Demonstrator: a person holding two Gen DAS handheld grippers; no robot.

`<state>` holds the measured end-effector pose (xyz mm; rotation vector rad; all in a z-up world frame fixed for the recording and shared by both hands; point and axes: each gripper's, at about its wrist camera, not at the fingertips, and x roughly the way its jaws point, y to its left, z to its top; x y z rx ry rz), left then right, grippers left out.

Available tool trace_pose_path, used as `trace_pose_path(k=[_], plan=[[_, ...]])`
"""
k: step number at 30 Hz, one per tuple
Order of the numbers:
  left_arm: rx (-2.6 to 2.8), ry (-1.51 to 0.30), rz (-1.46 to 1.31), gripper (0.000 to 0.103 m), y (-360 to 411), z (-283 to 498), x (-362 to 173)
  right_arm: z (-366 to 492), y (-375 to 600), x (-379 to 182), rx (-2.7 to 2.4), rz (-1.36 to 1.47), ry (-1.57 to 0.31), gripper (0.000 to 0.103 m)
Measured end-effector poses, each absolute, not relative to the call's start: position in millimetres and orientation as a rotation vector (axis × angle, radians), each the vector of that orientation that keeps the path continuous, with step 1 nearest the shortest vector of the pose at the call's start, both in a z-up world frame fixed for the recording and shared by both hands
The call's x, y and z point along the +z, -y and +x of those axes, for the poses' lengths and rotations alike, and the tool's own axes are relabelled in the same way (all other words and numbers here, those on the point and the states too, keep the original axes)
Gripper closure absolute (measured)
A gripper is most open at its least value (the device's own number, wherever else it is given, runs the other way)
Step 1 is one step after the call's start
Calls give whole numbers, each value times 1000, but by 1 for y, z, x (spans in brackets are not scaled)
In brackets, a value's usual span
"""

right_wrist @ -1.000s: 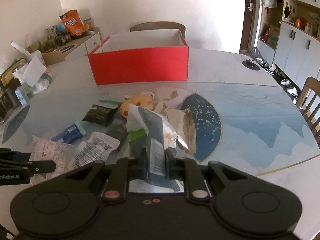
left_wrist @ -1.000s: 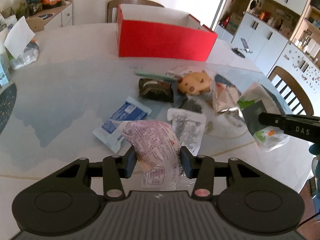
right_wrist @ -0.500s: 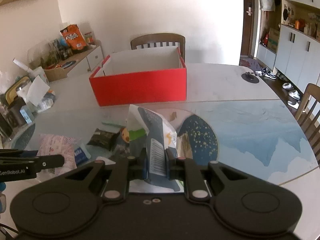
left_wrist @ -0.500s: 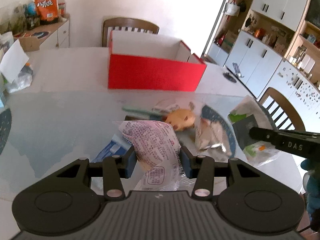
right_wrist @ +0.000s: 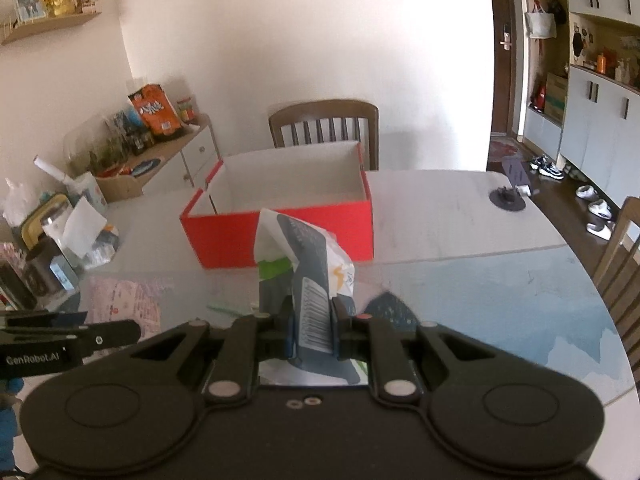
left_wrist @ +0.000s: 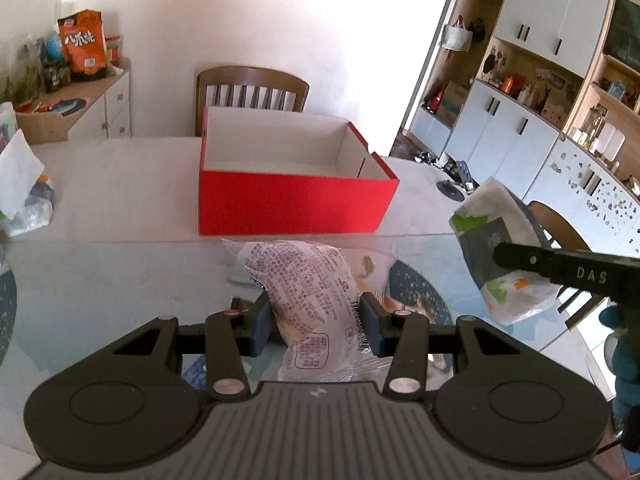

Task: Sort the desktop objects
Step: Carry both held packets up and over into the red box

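Behind the table [left_wrist: 100, 208] stands a wooden chair [left_wrist: 252, 90]. On the table sits a red box [left_wrist: 294, 200], open on top. The left gripper [left_wrist: 316, 322] pinches a pink and white snack bag [left_wrist: 304, 292] above the table. The right gripper [right_wrist: 312, 326] pinches a dark and white snack bag [right_wrist: 304, 264], held up in front of the box.
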<state>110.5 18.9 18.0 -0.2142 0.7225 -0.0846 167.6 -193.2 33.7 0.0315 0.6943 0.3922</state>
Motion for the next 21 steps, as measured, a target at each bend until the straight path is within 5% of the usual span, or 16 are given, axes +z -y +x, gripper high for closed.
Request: trace_pose_path(k=[21], plan=[[-77, -667, -151, 58, -14, 180, 62, 237, 192, 76, 478, 57, -693, 86]])
